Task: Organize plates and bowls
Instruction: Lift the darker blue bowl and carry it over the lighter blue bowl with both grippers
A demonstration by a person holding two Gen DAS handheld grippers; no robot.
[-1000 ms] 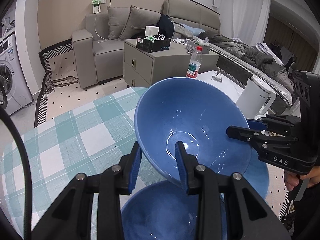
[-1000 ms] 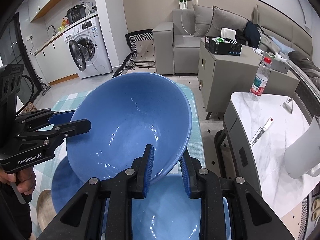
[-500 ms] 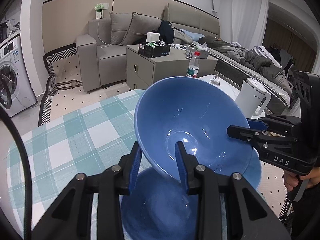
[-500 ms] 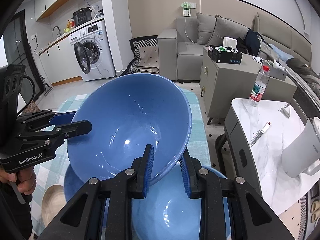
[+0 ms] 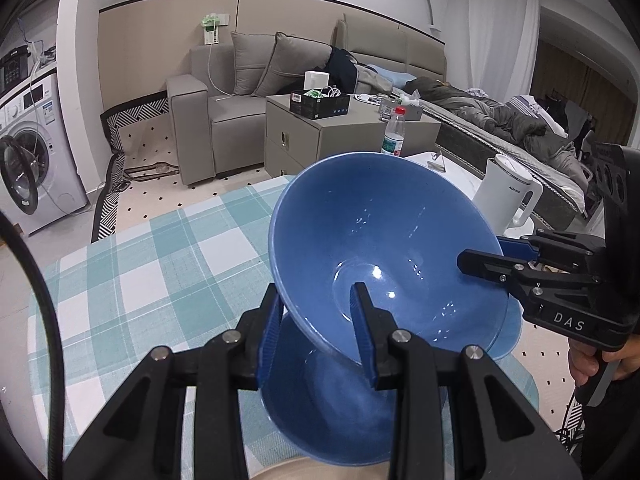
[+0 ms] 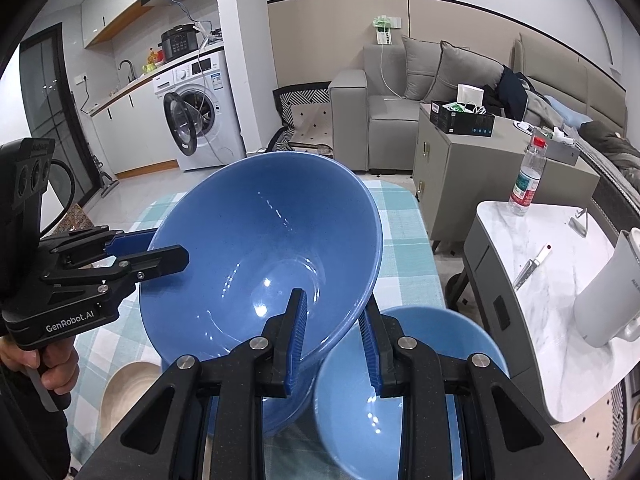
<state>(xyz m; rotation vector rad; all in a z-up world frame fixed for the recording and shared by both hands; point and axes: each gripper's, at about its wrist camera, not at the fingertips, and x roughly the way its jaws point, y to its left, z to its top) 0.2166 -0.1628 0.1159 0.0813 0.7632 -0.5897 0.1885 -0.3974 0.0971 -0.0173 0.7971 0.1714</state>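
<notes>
We are holding a big blue bowl (image 5: 384, 248) in the air between both grippers, tilted so its mouth is facing us. Our left gripper (image 5: 316, 320) is pinching the rim on one side, one finger inside and one outside; our right gripper (image 6: 334, 332) is pinching the opposite rim the same way. The bowl is empty. Below it, on the checked tablecloth (image 5: 132, 264), we are seeing a second bowl (image 5: 328, 396) under the left gripper and a paler bowl (image 6: 404, 380) under the right one, both empty. Nesting looks like the next step, so the held bowl needs levelling and lowering straight onto a bowl beneath. A tan plate (image 6: 124, 392) is lying nearby.
</notes>
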